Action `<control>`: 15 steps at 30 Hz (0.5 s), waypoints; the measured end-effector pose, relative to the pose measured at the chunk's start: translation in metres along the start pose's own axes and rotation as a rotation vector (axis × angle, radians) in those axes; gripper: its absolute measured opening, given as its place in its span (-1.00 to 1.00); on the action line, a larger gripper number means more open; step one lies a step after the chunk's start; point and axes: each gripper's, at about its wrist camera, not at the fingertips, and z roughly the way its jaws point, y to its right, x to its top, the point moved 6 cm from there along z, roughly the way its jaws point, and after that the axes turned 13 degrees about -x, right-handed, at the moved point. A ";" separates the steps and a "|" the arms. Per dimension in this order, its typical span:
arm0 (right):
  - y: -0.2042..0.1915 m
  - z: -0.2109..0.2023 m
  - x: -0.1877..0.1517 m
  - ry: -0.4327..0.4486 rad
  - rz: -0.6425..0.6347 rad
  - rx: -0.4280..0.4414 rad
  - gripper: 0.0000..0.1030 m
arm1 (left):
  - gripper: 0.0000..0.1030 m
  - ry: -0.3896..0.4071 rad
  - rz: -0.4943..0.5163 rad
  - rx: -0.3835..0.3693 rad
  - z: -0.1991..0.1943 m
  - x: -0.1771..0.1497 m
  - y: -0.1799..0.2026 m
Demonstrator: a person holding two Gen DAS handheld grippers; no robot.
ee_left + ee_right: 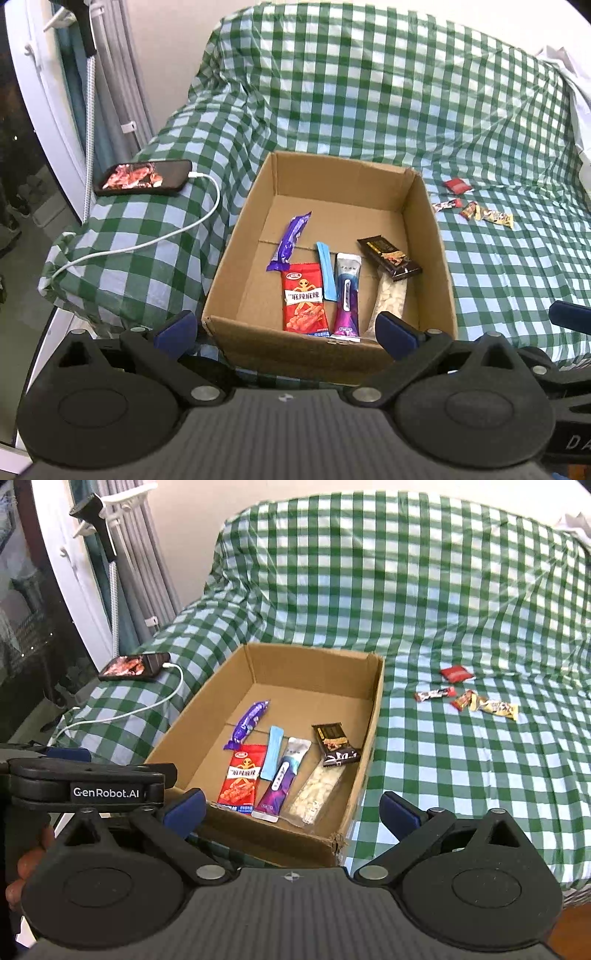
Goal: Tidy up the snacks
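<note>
In cardboard box (430, 236), snack packets (304, 301) lengthwise

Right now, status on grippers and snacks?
Left gripper open, empty. Right gripper open, empty. Six snacks in cardboard box; small wrapped candies loose on checked cloth. Nothing blocking.

Sofa (424, 590) under green-checked cover (369, 92), bearing: open cardboard box (436, 236); phone (144, 177) lying on the left arm with white cable (207, 210) trailing; right of the box, red packet (456, 673) and three small wrapped sweets (480, 703) lying loose.
</note>
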 end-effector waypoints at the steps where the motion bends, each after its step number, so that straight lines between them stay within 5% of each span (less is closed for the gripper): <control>1: 0.001 -0.004 -0.001 0.006 0.001 -0.001 0.94 | 0.99 0.006 0.005 -0.002 -0.003 -0.001 0.002; 15: 0.002 -0.034 -0.007 0.062 0.020 0.009 0.96 | 0.99 0.056 0.033 0.004 -0.033 -0.010 0.012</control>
